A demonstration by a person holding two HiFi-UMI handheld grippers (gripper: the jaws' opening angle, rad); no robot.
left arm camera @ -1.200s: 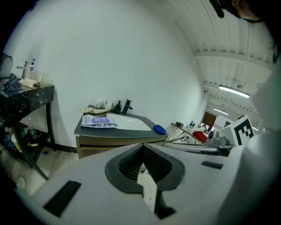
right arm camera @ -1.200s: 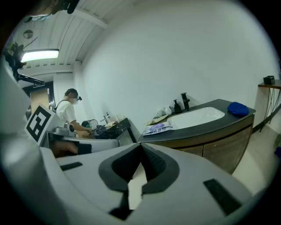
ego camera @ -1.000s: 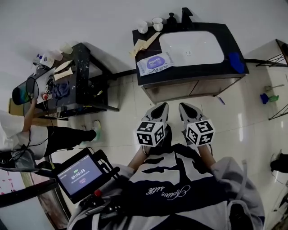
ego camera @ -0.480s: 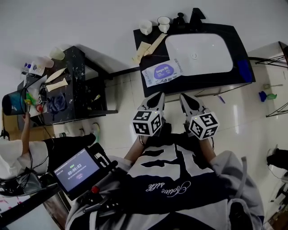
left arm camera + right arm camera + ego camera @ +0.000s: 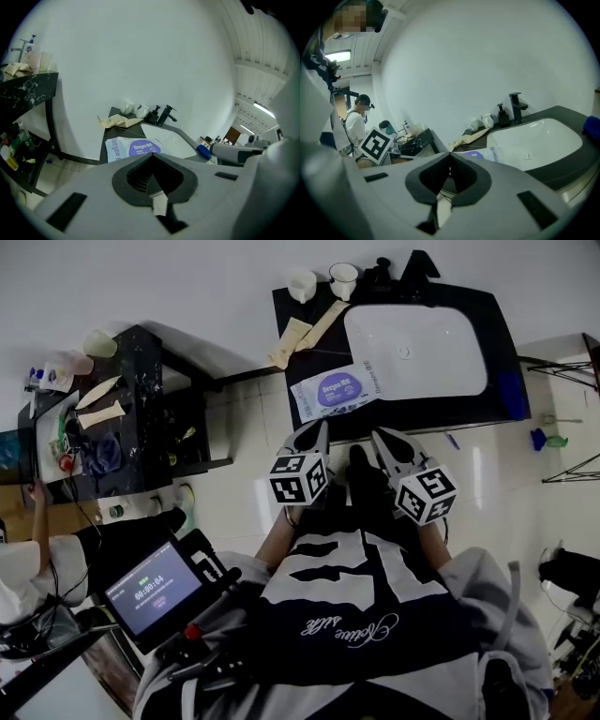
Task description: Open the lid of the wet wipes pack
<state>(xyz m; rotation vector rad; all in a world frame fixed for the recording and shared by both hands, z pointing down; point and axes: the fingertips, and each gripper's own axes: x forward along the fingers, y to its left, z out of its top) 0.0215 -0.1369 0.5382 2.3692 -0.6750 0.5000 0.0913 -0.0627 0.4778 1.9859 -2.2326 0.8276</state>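
Observation:
The wet wipes pack (image 5: pixel 337 390), white with a purple oval label, lies flat on the black counter (image 5: pixel 309 357) just left of the white sink. Its lid looks shut. My left gripper (image 5: pixel 317 430) and right gripper (image 5: pixel 381 436) hang side by side in the air, short of the counter's front edge, touching nothing. Both have their jaws closed together and hold nothing. In the left gripper view the pack (image 5: pixel 133 149) shows just beyond the shut left gripper (image 5: pixel 151 155). The right gripper view has a corner of the pack (image 5: pixel 480 153) past the shut right gripper (image 5: pixel 450 154).
A white sink basin (image 5: pixel 417 338) fills the counter's right part, with a black tap (image 5: pixel 417 263) and two cups (image 5: pixel 323 282) at the back. Tan wrappers (image 5: pixel 302 332) lie behind the pack. A cluttered black side table (image 5: pixel 141 409) and a seated person (image 5: pixel 56 554) are at left.
Both grippers have moved forward toward the counter, and the pack now lies closer in front of their tips. Their jaws stayed closed.

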